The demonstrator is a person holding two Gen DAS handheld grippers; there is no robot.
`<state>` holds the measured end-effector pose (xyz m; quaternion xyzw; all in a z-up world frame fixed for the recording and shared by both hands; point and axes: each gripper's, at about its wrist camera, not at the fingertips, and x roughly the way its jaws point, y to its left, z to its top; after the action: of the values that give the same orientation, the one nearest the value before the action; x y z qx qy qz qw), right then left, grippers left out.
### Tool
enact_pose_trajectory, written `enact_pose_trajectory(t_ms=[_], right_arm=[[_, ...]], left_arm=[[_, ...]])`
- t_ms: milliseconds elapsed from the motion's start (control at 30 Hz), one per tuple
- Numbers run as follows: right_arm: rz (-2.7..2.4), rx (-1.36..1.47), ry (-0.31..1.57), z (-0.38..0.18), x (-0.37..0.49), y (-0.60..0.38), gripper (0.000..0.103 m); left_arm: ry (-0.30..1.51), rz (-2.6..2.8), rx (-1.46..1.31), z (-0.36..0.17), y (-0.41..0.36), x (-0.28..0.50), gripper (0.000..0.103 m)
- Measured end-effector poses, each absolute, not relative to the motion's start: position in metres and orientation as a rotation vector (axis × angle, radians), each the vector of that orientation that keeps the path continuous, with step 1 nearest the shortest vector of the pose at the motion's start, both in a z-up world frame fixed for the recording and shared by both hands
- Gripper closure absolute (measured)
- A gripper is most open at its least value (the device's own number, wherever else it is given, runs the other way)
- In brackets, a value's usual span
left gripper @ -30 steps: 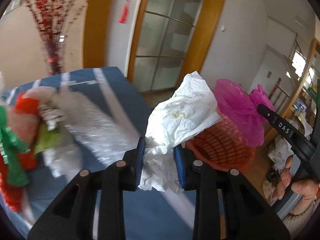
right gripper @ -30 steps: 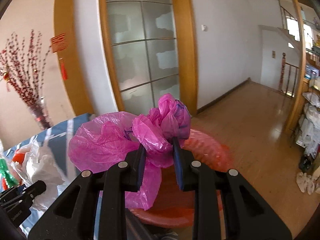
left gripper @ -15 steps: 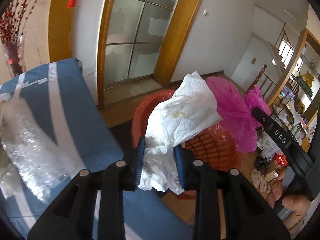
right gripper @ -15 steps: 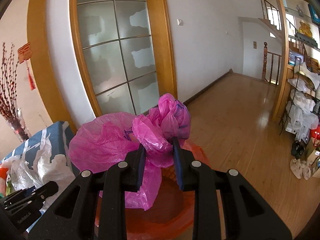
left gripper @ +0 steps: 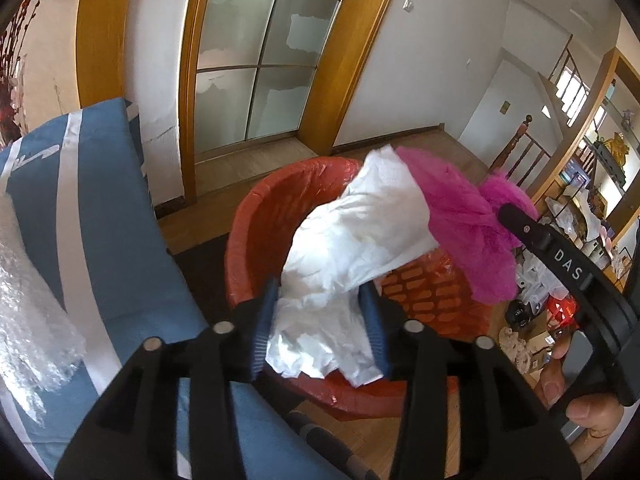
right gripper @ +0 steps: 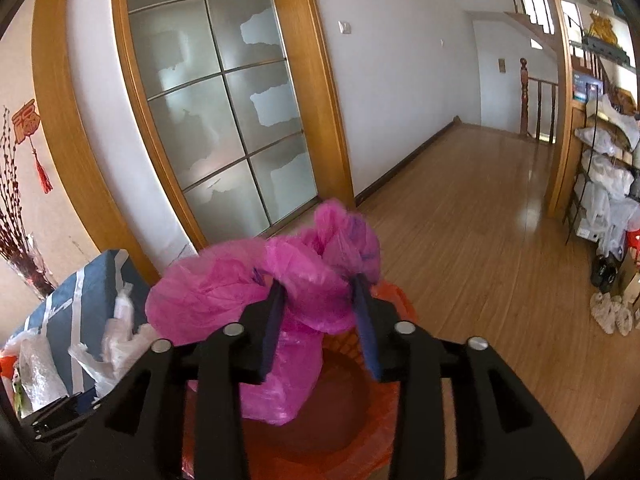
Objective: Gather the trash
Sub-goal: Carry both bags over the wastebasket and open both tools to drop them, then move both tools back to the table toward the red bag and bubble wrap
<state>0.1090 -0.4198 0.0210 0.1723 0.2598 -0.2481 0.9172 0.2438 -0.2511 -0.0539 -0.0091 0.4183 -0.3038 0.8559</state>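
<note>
A crumpled white paper [left gripper: 360,240] sits between the blue pads of my left gripper [left gripper: 320,320], whose jaws are opening; the paper hangs over the red plastic basket [left gripper: 256,240]. My right gripper [right gripper: 318,320] is also opening, with a pink plastic bag [right gripper: 224,296] loose between its pads, above the same basket [right gripper: 344,412]. In the left wrist view the pink bag [left gripper: 460,216] lies against the paper's right side, and one of the right gripper's fingers [left gripper: 532,236] reaches in from the right, with a hand below it.
A table with a blue striped cloth [left gripper: 120,240] stands left of the basket, with bubble wrap [left gripper: 28,300] and white plastic bags [right gripper: 116,344] on it. Behind is a frosted glass door [right gripper: 224,120]. A wooden floor [right gripper: 460,220] stretches right toward a cluttered shelf [right gripper: 600,168].
Both grippers came down over the red basket, away from the table. Their jaws have widened around the white paper and the pink bag, which were clamped tight before.
</note>
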Motion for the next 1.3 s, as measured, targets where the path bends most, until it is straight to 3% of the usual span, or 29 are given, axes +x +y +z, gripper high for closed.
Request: enact_pose_trajectory(t_ms=[133, 400, 867, 1300], right_arm=[[-0.503, 0.369, 0.546, 0.016, 0.108, -0.421, 0.052], [-0.517, 0.356, 0.545, 0.019, 0.102, -0.420, 0.046], [-0.419, 0.287, 0.558, 0.028, 0.106, -0.375, 0.043], [-0.122, 0.170, 0.634, 0.027, 0.138, -0.262, 0.040]], left_arm=[[0.897, -0.631, -0.021, -0.059, -0.247, 0.247, 0.050], [0.885, -0.606, -0.010, -0.061, -0.234, 0.241, 0.042], [0.806, -0.412, -0.018, -0.041, -0.140, 0.207, 0.033], [0.719, -0.166, -0.078, -0.018, -0.018, 0.177, 0.027]])
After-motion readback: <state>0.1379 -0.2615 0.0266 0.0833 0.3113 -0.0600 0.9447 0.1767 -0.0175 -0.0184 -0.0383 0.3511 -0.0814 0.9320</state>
